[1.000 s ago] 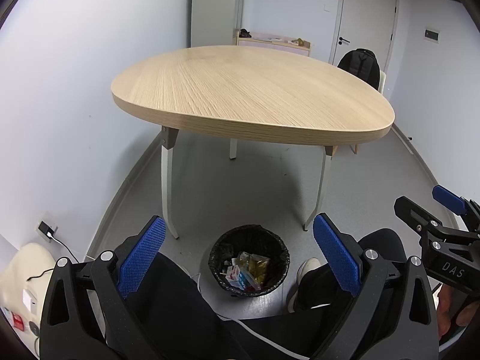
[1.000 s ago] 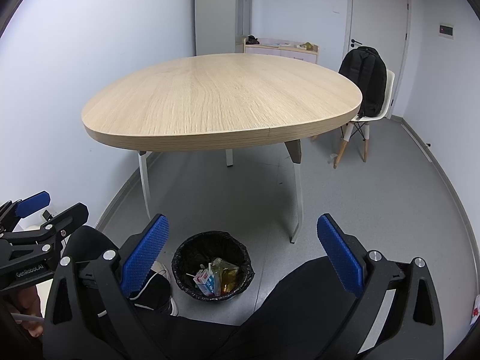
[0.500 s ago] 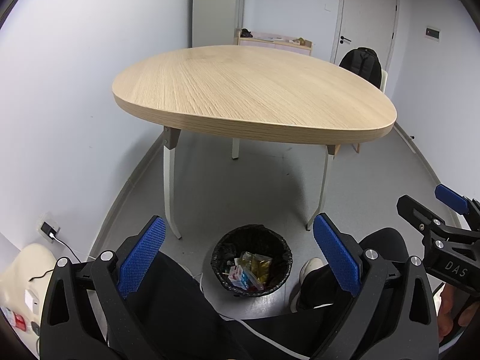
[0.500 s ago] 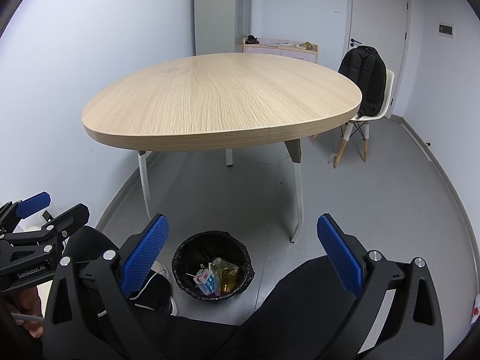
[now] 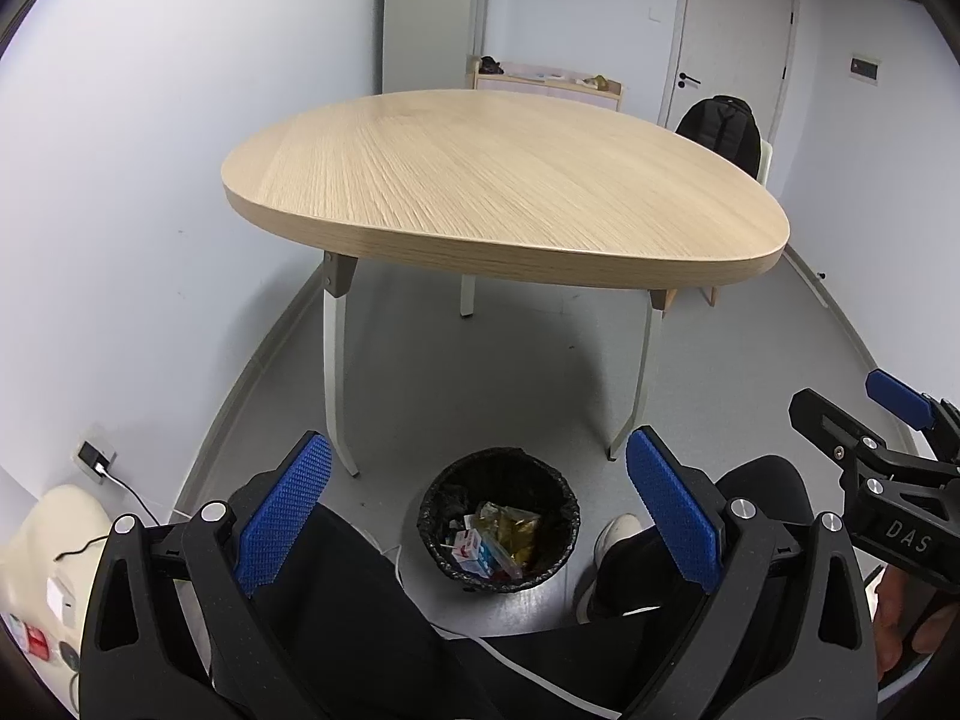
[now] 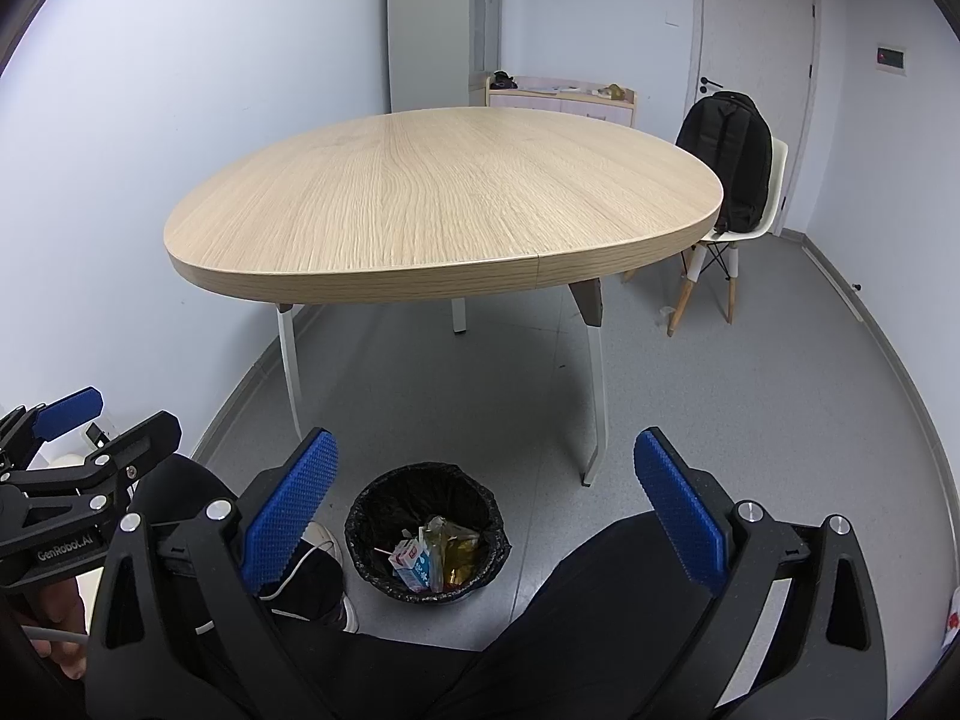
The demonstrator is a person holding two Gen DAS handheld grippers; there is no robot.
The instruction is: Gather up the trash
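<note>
While both grippers' fingers (image 5: 282, 510) are spread w/ nothing held, only right view shows backpack (image 6: 729, 156) fully.

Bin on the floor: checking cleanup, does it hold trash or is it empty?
Holds trash: the bin contains a small carton and wrappers.

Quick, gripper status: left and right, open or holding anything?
Left gripper: open, holding nothing.
Right gripper: open, holding nothing.
</note>
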